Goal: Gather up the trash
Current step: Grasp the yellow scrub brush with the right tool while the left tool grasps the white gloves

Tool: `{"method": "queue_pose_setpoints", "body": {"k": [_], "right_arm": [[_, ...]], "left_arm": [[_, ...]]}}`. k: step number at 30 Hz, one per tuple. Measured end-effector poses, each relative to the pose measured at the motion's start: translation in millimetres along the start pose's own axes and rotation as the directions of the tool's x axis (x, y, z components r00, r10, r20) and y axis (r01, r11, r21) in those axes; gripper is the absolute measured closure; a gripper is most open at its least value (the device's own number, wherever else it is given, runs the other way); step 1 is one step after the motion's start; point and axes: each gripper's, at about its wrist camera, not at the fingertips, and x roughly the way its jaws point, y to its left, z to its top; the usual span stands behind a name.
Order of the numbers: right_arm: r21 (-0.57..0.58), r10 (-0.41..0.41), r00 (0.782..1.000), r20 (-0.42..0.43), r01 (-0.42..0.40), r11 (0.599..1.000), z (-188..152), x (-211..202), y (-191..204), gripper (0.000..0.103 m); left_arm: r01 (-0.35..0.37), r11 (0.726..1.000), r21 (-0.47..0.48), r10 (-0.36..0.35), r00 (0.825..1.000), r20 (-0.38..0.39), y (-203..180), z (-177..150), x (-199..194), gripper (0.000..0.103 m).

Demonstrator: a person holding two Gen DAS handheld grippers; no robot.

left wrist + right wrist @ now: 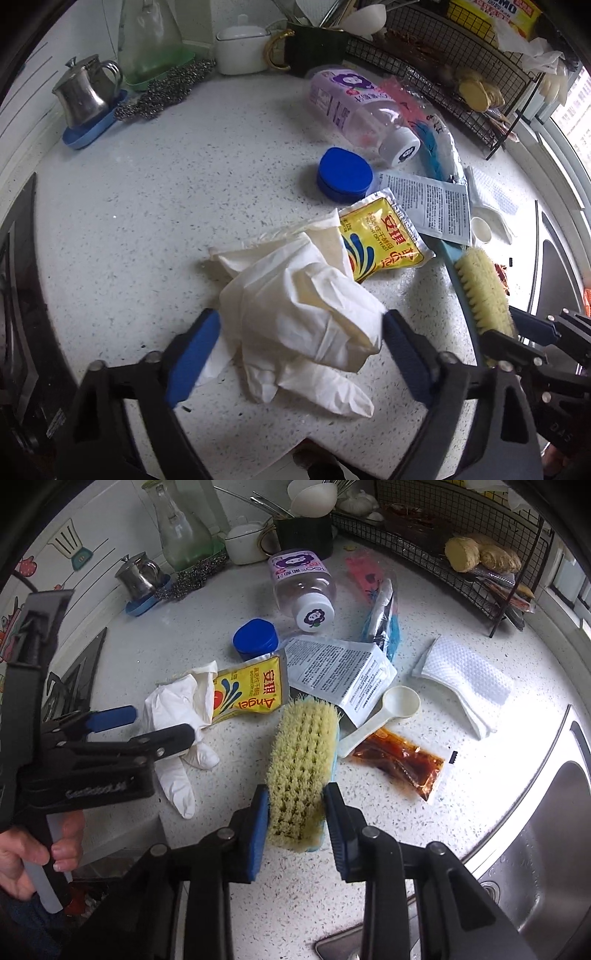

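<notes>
A crumpled white glove (295, 314) lies on the speckled counter (166, 206), between the open jaws of my left gripper (301, 325); the pads stand on either side of it. The glove also shows in the right wrist view (173, 709). My right gripper (297, 805) is shut on a yellow-bristled scrub brush (303, 764); the brush also shows in the left wrist view (480, 288). A yellow yeast packet (384, 236), a grey printed sachet (340, 668), a brown sauce packet (402, 760) and a fallen plastic bottle (354, 107) lie around.
A blue lid (345, 175), a white scoop (384, 712), a folded white cloth (465, 679) and blue and pink wrappers (384, 627) lie on the counter. A steel pot (85, 92), a white jar (240, 44) and a wire rack (461, 74) stand at the back. A sink (546, 842) is at right.
</notes>
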Motion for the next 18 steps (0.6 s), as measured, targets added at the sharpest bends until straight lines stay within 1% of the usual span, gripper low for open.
{"method": "queue_pose_setpoints", "body": {"k": [2,3,5,6,7,8,10,11,14,18], "right_arm": [[-0.002,0.009,1.000,-0.007,-0.009,1.000,2.4,4.1,0.9,0.075],[-0.002,0.015,1.000,-0.010,-0.015,1.000,1.7,5.2,0.1,0.075],[0.000,0.021,1.000,-0.014,-0.021,1.000,2.2,8.0,-0.7,0.075],[-0.001,0.019,1.000,-0.013,-0.019,1.000,2.2,8.7,-0.6,0.075],[-0.007,0.009,1.000,-0.007,-0.009,1.000,2.5,8.0,0.5,0.075],[-0.019,-0.003,1.000,0.003,0.003,1.000,1.8,6.0,1.8,0.075],[-0.027,-0.008,1.000,0.015,0.008,1.000,0.7,3.0,5.1,0.075],[-0.026,-0.005,1.000,0.016,0.005,1.000,0.2,1.4,6.2,0.075],[-0.023,0.003,1.000,0.023,-0.003,1.000,-2.5,-5.1,10.8,0.075],[-0.038,0.003,0.999,0.048,-0.001,0.999,-8.0,-16.8,18.3,0.075]], "left_arm": [[0.009,1.000,0.003,-0.009,1.000,-0.010,-2.4,0.2,4.4,0.040],[0.014,1.000,0.005,-0.014,1.000,-0.015,-3.2,-0.3,7.0,0.045],[0.019,1.000,0.010,-0.018,0.999,-0.034,-4.8,-1.8,14.2,0.065],[0.016,1.000,0.007,-0.015,0.999,-0.040,-4.7,-3.3,16.7,0.069],[0.008,1.000,0.012,-0.008,1.000,-0.030,-5.8,-3.9,15.8,0.075],[0.011,1.000,0.012,-0.011,0.999,-0.037,-6.7,-4.5,15.6,0.085],[0.006,1.000,0.018,-0.005,0.999,-0.036,-9.4,-7.5,10.7,0.091],[0.006,1.000,0.023,-0.005,0.999,-0.033,-10.9,-9.9,6.9,0.092],[0.013,0.999,0.032,-0.012,1.000,-0.025,-14.3,-19.9,-7.0,0.093],[0.045,0.999,0.022,-0.045,0.999,-0.009,-15.2,-37.2,-31.3,0.094]]}}
